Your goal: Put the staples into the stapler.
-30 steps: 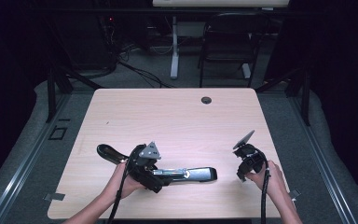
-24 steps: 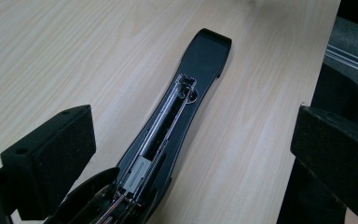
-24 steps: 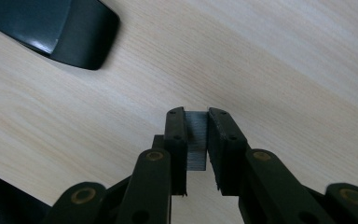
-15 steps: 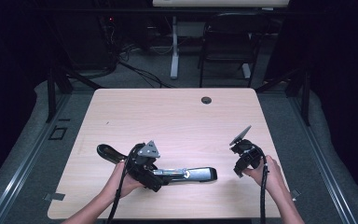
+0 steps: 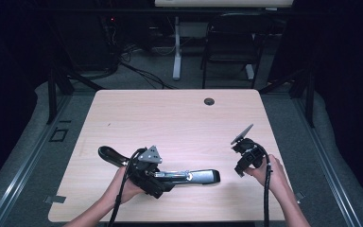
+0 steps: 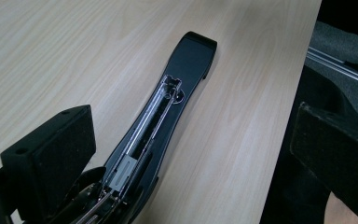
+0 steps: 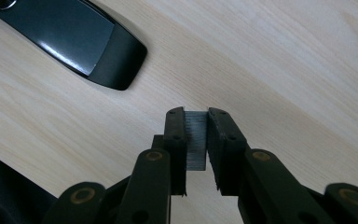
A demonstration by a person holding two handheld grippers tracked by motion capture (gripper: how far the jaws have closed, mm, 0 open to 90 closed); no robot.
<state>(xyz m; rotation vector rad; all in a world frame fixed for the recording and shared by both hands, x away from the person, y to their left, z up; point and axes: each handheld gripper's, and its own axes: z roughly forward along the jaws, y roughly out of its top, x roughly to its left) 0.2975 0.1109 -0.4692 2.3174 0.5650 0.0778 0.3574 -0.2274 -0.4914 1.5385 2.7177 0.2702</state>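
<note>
A: R claw (image 7: 196,140)?
B: Clenched on a strip of staples (image 7: 196,140), gripped between the pads, hovering over the worktop (image 7: 284,70).
A: And the stapler (image 6: 158,126)?
B: Lying open on the worktop, magazine channel exposed. Its front end sits just ahead & left of the R claw, apart from it.
A: L claw (image 6: 186,154)?
B: Released, jaws wide. Stapler runs between them, rear end right by the L pad; touching or not, can't tell.

Glossy black plastic stapler (image 6: 177,88) with a metal channel lies on matt wood-grain table (image 5: 170,118).
</note>
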